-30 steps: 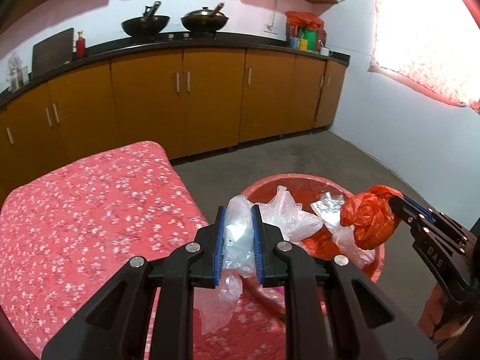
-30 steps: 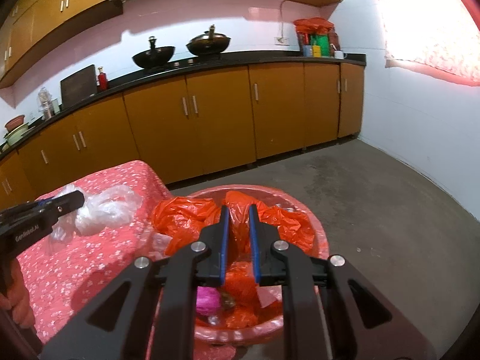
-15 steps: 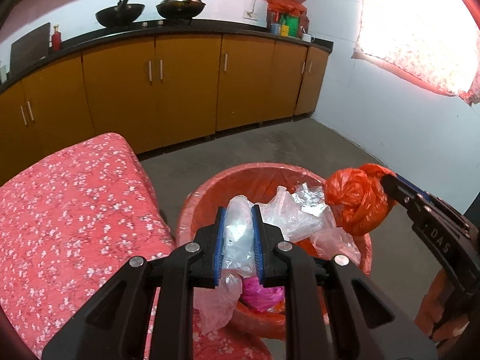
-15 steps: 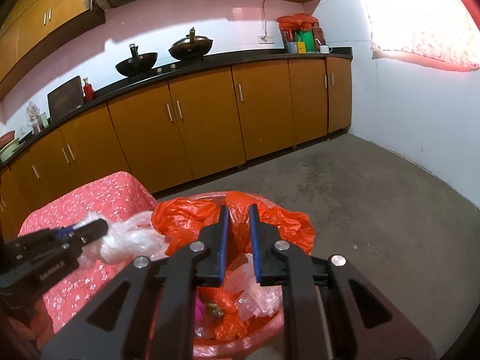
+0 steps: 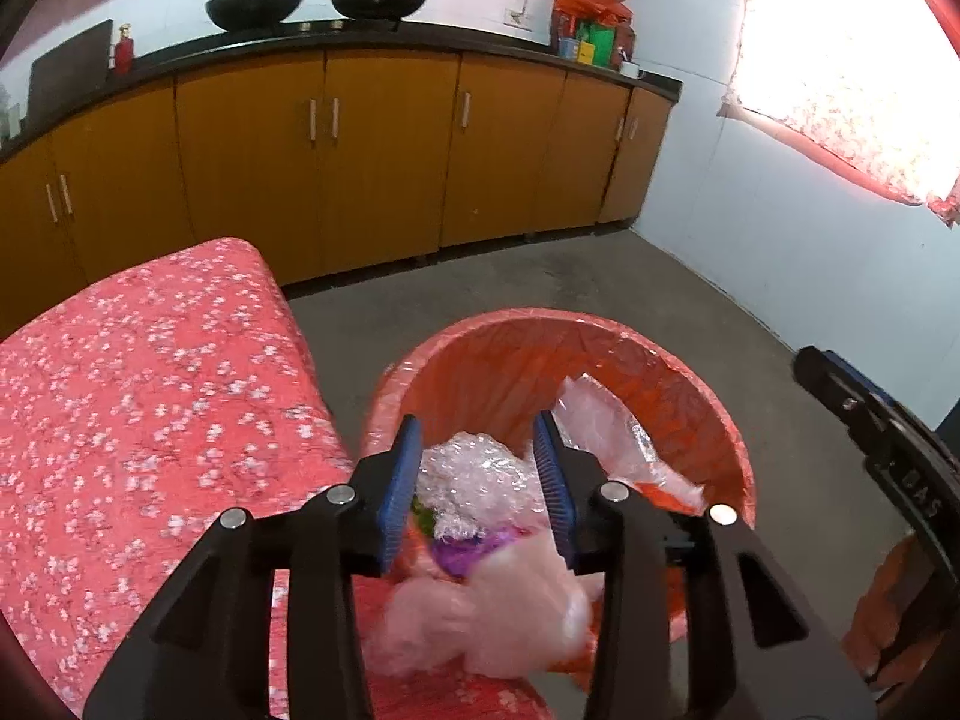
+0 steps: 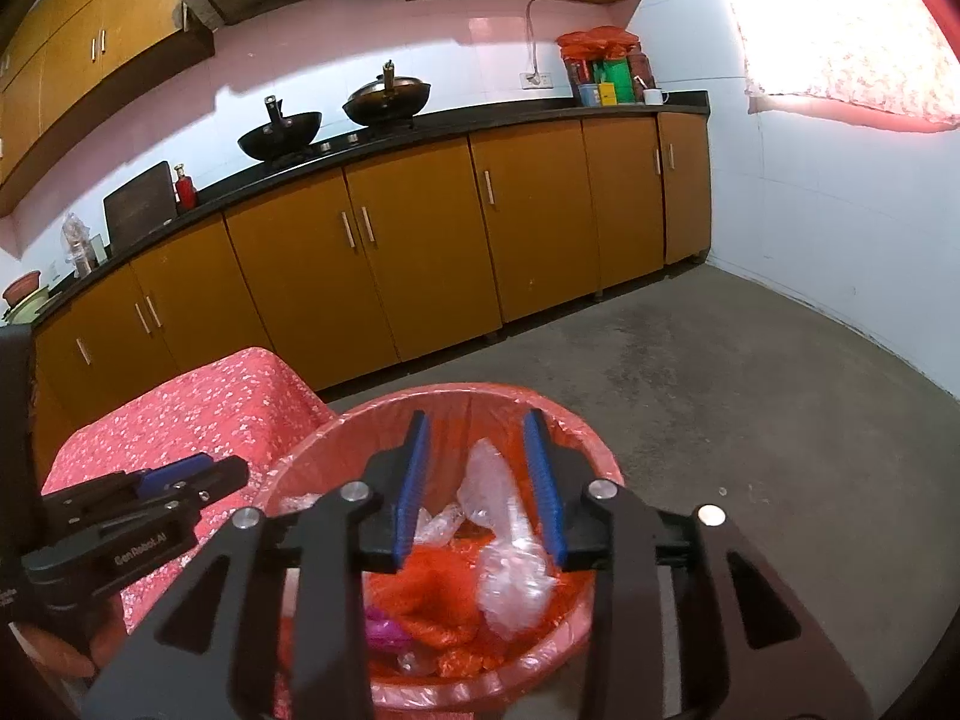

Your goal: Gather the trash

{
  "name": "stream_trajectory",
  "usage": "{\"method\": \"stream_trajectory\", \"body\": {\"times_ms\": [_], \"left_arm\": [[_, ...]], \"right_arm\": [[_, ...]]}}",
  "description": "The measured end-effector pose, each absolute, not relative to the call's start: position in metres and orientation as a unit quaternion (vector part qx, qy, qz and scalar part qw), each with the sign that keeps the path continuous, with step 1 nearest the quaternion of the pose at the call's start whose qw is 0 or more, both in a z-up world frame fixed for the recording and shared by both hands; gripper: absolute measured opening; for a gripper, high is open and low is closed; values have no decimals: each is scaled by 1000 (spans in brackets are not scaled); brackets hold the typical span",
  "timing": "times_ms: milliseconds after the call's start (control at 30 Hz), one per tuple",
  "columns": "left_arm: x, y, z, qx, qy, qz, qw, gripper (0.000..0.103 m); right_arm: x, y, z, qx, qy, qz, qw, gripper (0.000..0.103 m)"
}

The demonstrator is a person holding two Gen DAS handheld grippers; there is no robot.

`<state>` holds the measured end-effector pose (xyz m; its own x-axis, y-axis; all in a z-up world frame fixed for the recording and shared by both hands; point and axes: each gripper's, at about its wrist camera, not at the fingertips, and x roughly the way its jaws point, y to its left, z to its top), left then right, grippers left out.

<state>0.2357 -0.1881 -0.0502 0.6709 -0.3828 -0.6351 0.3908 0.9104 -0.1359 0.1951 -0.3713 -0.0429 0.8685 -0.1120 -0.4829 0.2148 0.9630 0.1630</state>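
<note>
On the grey kitchen floor, lower centre, stands the round red plastic-lined bin point(image 6: 576, 450). The left gripper point(image 5: 477, 480) and right gripper point(image 6: 480, 486) have just been opening and grip nothing. The blurred pale pink plastic bag point(image 5: 480, 618), lower centre, may catch the rim and spill out.

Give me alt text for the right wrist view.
The right gripper, its jaws just opened, hangs empty over the red-lined round trash bin holding clear plastic wrap and an orange plastic bag.

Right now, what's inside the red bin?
Inside the red bin, lined with an orange bag, lie clear crinkly plastic, a crumpled orange bag and something pink. Whatever sits under that pile is covered, and the claws block the near side.
</note>
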Motion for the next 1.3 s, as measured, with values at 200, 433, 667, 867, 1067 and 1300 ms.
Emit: {"method": "stream_trajectory", "body": {"times_ms": [200,433,667,867,1067,1300], "left_arm": [[223,-158,-36,-3,328,-181,927,48],[183,-120,-1,6,268,-158,950,65],[121,-78,32,18,202,-127,971,88],[67,-51,42,22,173,-92,980,99],[26,-45,38,45,158,-66,984,101],[0,-38,33,38,160,-54,985,101]], "right_arm": [[173,-361,-25,87,220,-84,968,51],[129,-347,6,76,182,-79,977,69],[78,-322,28,63,159,-74,982,83],[37,-294,35,54,159,-66,984,92],[-3,-263,44,22,137,-66,988,95],[-31,-236,45,6,137,-60,989,98]]}}
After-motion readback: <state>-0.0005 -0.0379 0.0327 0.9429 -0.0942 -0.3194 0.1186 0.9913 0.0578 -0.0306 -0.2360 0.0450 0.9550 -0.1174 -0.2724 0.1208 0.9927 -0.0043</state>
